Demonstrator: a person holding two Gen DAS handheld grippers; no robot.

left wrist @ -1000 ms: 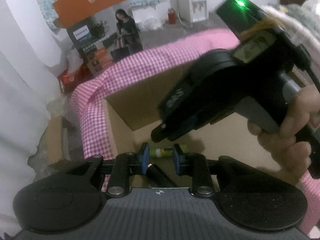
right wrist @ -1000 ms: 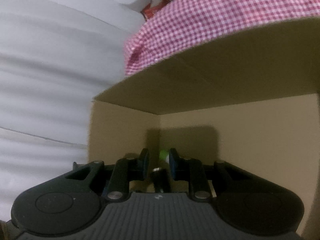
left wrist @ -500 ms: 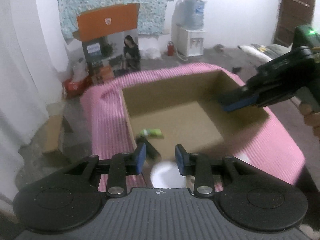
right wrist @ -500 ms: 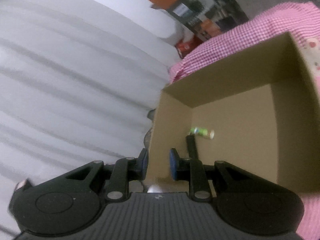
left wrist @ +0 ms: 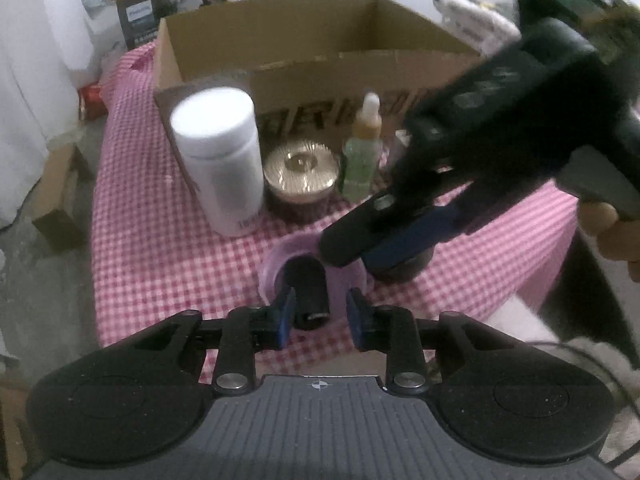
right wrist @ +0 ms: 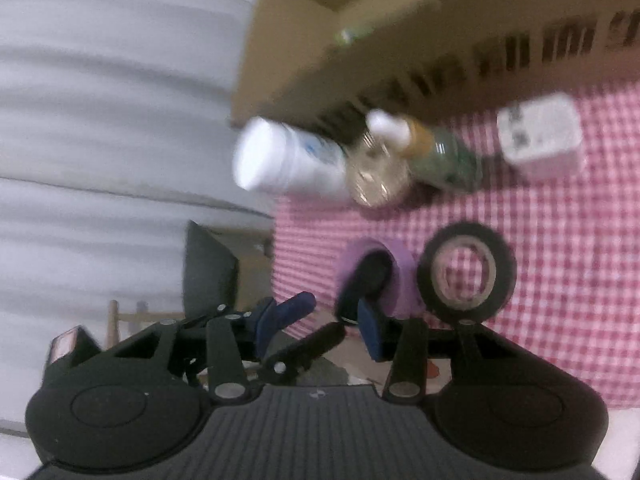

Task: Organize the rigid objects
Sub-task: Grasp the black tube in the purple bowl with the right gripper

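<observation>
The open brown cardboard box (left wrist: 320, 52) stands at twelve o'clock on the pink-and-white checked surface (left wrist: 160, 248) — one box, with at least one small green item glimpsed inside from the right wrist view. Before it wait one white cylindrical plastic bottle (left wrist: 218, 160), one gold-lidded round jar (left wrist: 301, 174), one green dropper bottle with a white tip (left wrist: 360, 156), one white cube-shaped adapter (right wrist: 538, 138), one black tape roll (right wrist: 466, 272) and one lilac ring-shaped holder with a black cylinder in it (left wrist: 308, 276).

The left gripper (left wrist: 320, 316) has its jaws closing, apparently empty, the black cylinder just ahead at twelve. The right gripper (right wrist: 332, 320) has jaws opening, nothing between them.

Likely risks: both grippers crowd the same spot and could collide, or a blurred, hurried reach could topple the tall white bottle at ten o'clock.
</observation>
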